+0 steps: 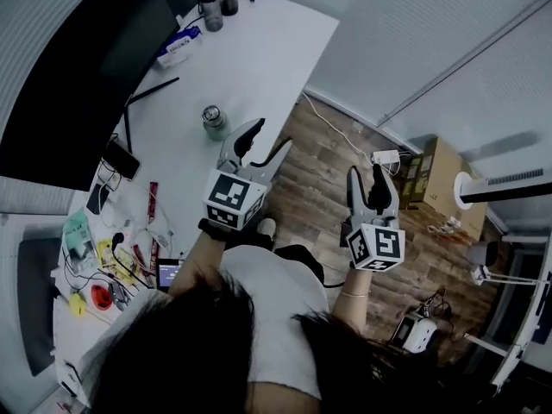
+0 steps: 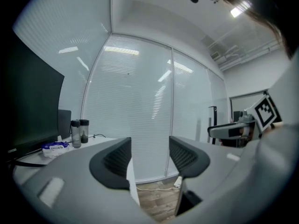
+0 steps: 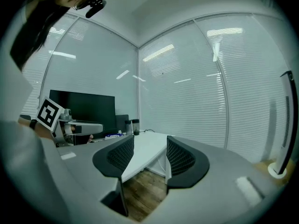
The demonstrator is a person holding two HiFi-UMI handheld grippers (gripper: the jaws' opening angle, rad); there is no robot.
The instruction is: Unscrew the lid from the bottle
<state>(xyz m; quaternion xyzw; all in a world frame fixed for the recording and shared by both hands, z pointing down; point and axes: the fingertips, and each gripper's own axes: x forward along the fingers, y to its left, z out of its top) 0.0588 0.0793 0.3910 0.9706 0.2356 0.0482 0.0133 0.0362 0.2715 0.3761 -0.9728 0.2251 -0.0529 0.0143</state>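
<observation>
Bottle (image 1: 215, 122) upright on white table (image 1: 259, 50), near the front edge, lid still on. Short and round, greenish body under a shiny, metal-looking lid; probably rigid and slick, so calling for one firm clamp on the body and a second on the lid.

Left tongs (image 1: 269, 138) near it, held up off the table, apart and empty: only floor (image 1: 319, 162) and blinds (image 2: 140, 101) between the ribbed dark pads (image 2: 117, 160) in the left gripper view. Right tongs (image 1: 366, 172) well off the table, over the wood-plank floor, likewise apart and empty.

Both pointing forward, seemingly poised for an approach rather than at work; no contact with the bottle yet. Perhaps left for the body, being closer, and right for the lid; only a guess.

Smooth grey shells, curved like beaks, with grid-textured pads for grip.

Farther back on the table: two dark tumblers (image 1: 217, 0), a wipes pack (image 1: 178, 46), a flat black monitor (image 1: 78, 76). Tangle of cables (image 1: 112, 257) and small bits at the near left end, well apart from the bottle.
</observation>
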